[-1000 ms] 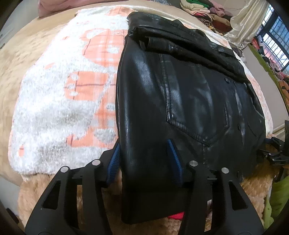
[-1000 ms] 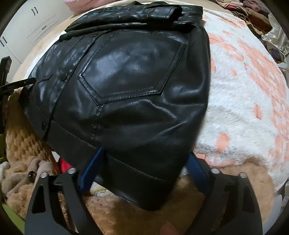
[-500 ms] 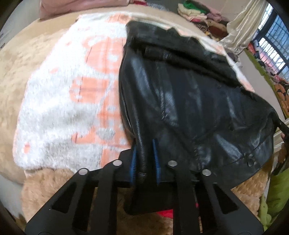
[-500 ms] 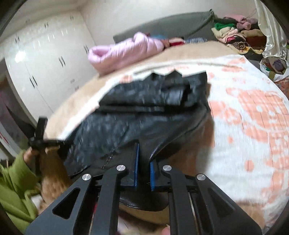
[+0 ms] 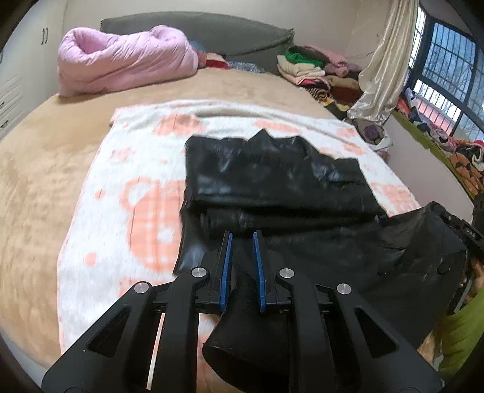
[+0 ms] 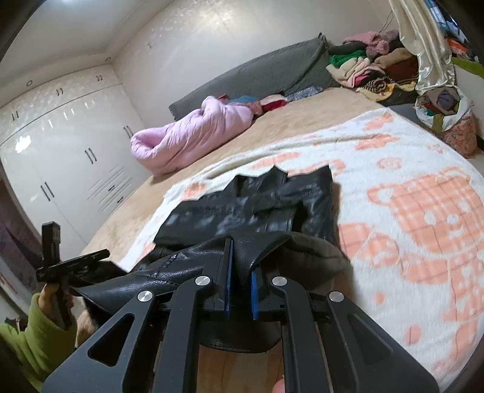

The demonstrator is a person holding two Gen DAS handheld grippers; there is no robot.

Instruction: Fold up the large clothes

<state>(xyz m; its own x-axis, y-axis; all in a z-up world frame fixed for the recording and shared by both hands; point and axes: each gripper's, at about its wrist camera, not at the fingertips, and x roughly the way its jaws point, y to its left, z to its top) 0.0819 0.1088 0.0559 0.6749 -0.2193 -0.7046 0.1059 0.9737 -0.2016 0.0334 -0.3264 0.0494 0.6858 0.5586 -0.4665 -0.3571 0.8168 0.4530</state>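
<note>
Black leather jacket (image 5: 272, 181), far part lying on the white-and-orange blanket (image 5: 127, 211) on the bed (image 5: 39, 169), near hem raised off it; left tool (image 5: 242, 266) clamped on one hem corner; right tool (image 6: 240, 272) clamped on the other; pink quilt (image 5: 121, 63) near the headboard.

Bedroom. Wide bed (image 5: 45, 169) under tan cover, white-and-peach blanket (image 6: 408, 211) spread on top. Grey headboard cushion (image 5: 196, 27) against plain pale wall (image 6: 196, 36). Pink duvet (image 5: 121, 60) bundled near headboard. Glossy white wardrobe (image 6: 60, 145) on one side, barred window (image 5: 444, 60) and cream curtain (image 5: 381, 69) on other. Clothes heap (image 6: 369, 66) in corner.
</note>
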